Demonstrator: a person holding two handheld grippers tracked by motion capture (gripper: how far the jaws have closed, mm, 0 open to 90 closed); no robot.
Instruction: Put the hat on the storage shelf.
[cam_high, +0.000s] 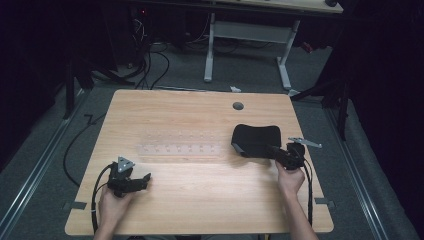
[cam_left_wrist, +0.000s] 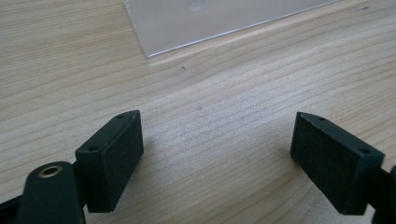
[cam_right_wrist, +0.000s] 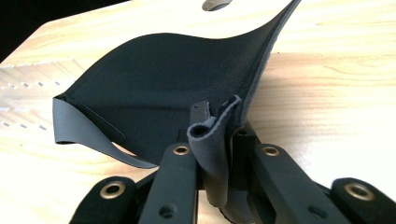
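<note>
From the high view I have the right gripper (cam_high: 278, 151) pinching the near right edge of the black fabric pouch (cam_high: 256, 139), which lies on the right half of the wooden table (cam_high: 200, 200), just below the round cable hole (cam_high: 238, 106). My left gripper (cam_high: 141, 181) sits low at the near left corner, apart from the pouch, with a clear plastic sheet (cam_high: 180, 148) lying flat between the 2.

In the left gripper view the jaws are spread wide over bare wood with nothing between them; a corner of the clear plastic sheet (cam_left_wrist: 205, 21) lies just ahead.

In the right gripper view the jaws are pressed together on a bunched fold of the black fabric pouch (cam_right_wrist: 159, 88), whose far side curls up off the table while a loose strap (cam_right_wrist: 84, 135) trails at its left.

I judge this a lift: I'd keep the pinch firm, rise slowly, and bring the left in to steady the free edge.
</note>
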